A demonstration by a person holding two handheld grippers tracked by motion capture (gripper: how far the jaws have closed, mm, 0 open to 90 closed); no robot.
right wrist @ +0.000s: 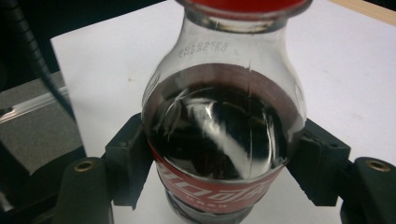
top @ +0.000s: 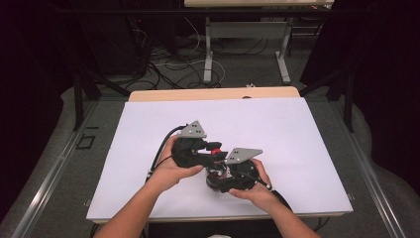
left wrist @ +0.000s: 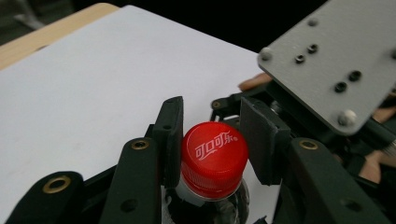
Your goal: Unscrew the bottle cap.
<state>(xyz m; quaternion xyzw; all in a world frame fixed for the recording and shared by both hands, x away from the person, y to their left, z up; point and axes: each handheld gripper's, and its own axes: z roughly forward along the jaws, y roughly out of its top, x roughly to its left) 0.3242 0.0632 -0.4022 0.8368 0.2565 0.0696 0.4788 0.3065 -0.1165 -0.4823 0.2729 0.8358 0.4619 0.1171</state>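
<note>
Nearest the high camera, the person's two forearms come in from the bottom edge, hands meeting at the near middle of the white surface (top: 148,129).

The left tool (left wrist: 212,144) sits at the left of the pair, its jaws closed on the red cap (left wrist: 214,158) of a cola bottle (right wrist: 224,135); the left pad presses the cap's side, and the right pad sits at the other side, though contact there is hard to confirm. The right tool (right wrist: 219,163) grips the bottle's body, one jaw against each side just above the red label band (right wrist: 210,193).

The bottle stands near the front centre of the surface, between the two tools. Its long axis runs roughly vertical, cap up, base towards the surface; whether the base touches the sheet cannot be told. Dark liquid fills it to the shoulder.

The likely step is unscrewing the cap. Risks from here:
- The body is round and smooth, so it could spin inside the right tool's jaws instead of the cap turning.
- A hard squeeze on the body as the seal breaks could push the drink out.
- The ribbed cap is small, and an off-centre grip may slip off.
</note>
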